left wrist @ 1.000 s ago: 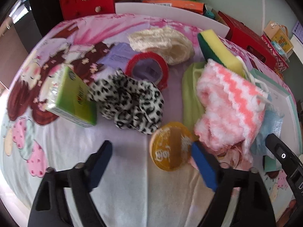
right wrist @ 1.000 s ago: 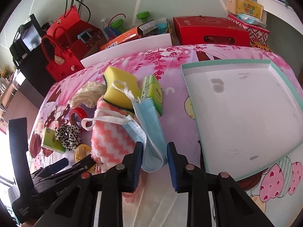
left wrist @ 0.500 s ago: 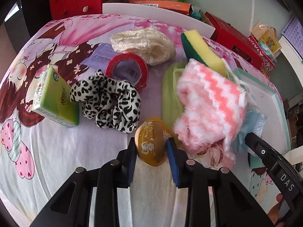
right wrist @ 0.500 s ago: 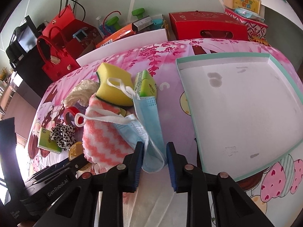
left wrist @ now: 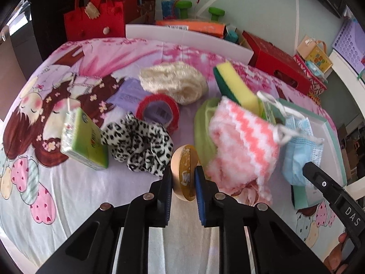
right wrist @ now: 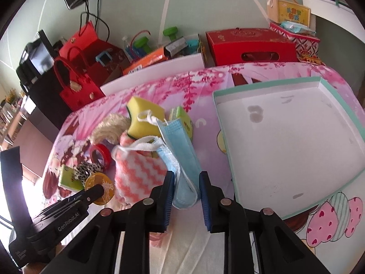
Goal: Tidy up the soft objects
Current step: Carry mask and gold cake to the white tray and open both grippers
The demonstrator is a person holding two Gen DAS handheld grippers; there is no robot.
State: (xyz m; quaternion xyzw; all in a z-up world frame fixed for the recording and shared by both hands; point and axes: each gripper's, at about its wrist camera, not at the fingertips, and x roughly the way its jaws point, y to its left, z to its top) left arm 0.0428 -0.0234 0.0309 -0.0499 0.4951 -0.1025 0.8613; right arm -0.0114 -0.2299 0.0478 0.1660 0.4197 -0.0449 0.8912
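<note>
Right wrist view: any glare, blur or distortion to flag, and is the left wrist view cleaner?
Right wrist view: window glare blows out the lower left edge beside the left claw; fisheye bends the tray rim; the blue mask stays sharp. Left wrist view: even light, no blown-out patch; the pink sock and yellow sponge look slightly smeared.

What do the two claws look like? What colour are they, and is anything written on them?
Both claws, left claw and right claw, are chunky black plastic with blue pads inside the fingers and round silver rivets. One body reads "GenRobot.AI", the other "DAS".
</note>
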